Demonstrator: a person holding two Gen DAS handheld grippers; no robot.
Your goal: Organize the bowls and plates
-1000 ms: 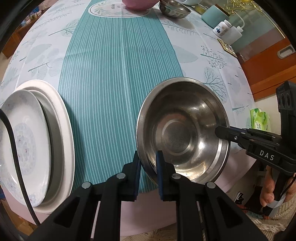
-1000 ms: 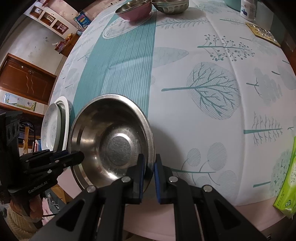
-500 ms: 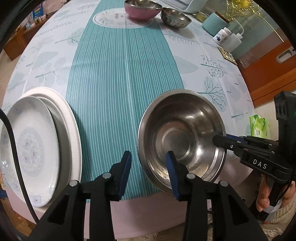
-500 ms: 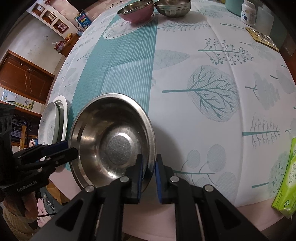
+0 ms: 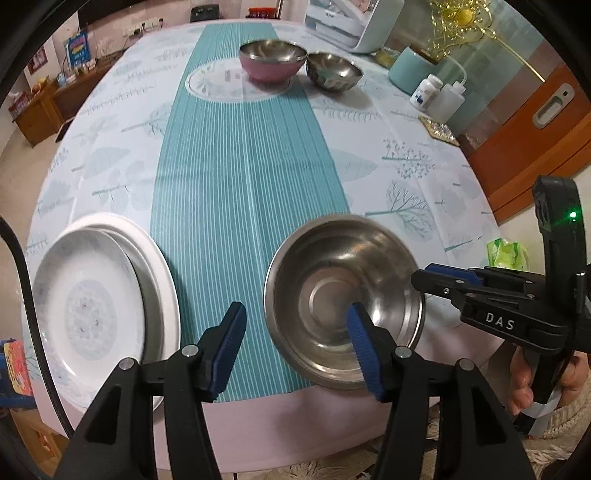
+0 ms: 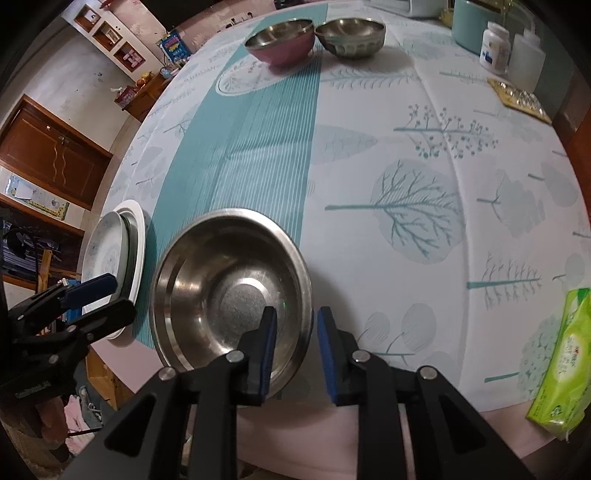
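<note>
A wide steel bowl (image 5: 343, 299) (image 6: 229, 291) rests on the table near its front edge. My left gripper (image 5: 295, 347) is open, pulled back from the bowl's near rim. My right gripper (image 6: 293, 350) is open, its fingers straddling the bowl's right rim without gripping. A stack of white plates (image 5: 99, 306) (image 6: 114, 254) lies to the left of the bowl. A pink bowl (image 5: 271, 61) (image 6: 282, 40) and a small steel bowl (image 5: 334, 70) (image 6: 351, 35) stand at the far end.
White bottles (image 5: 437, 94) and a teal container (image 5: 413, 68) stand at the far right. A gold coaster (image 6: 519, 98) lies near them. A green tissue pack (image 6: 561, 365) sits at the table's right front edge.
Both grippers were shut on the wide steel bowl's rim. The left opened first and drew back, then the right opened. The bowl now rests on the table.
</note>
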